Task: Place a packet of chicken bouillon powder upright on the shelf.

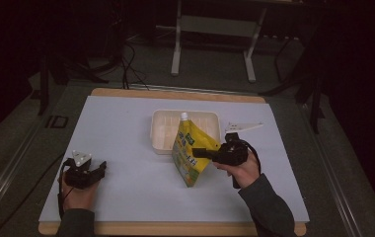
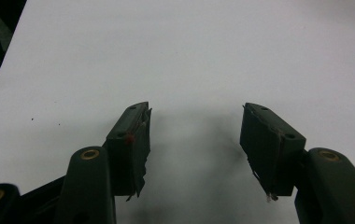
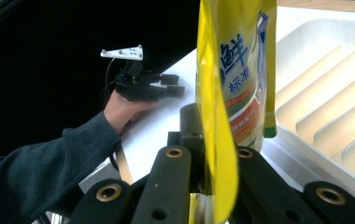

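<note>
A yellow spouted pouch (image 1: 186,157) with a white cap is held tilted at the front of the white ribbed tray (image 1: 158,123), its cap end over the tray. Whether its lower corner touches the white board (image 1: 126,128) I cannot tell. My right gripper (image 1: 199,152) is shut on the pouch's side edge. In the right gripper view the pouch (image 3: 241,70) hangs edge-on between the jaws of the right gripper (image 3: 215,158), with the tray (image 3: 325,88) to the right. My left gripper (image 1: 99,170) rests open at the board's front left. Its jaws (image 2: 194,140) stand wide apart over bare board.
The white board lies on a wooden table whose edge (image 1: 175,229) shows at the front. Beyond the table a white metal frame (image 1: 178,44) stands on the dark floor, with cables (image 1: 126,64) at the back left.
</note>
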A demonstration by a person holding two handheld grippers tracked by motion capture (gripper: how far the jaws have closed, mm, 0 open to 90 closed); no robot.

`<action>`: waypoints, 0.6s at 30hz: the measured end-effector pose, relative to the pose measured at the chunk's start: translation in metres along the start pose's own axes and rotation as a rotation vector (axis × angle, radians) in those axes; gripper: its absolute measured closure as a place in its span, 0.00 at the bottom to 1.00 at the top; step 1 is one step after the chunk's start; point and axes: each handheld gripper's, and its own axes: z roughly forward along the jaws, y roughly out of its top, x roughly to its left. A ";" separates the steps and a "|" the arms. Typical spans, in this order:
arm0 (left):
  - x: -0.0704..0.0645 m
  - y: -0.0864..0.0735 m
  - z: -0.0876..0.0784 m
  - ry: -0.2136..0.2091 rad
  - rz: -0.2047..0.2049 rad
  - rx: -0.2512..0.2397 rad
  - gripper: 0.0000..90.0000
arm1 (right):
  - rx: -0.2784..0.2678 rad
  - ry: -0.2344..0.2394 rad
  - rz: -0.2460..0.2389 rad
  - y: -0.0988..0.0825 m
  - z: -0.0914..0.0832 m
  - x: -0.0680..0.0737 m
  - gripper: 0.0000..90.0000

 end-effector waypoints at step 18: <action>0.000 0.000 0.000 -0.002 -0.001 0.000 0.47 | -0.036 0.004 -0.015 0.012 0.020 0.006 1.00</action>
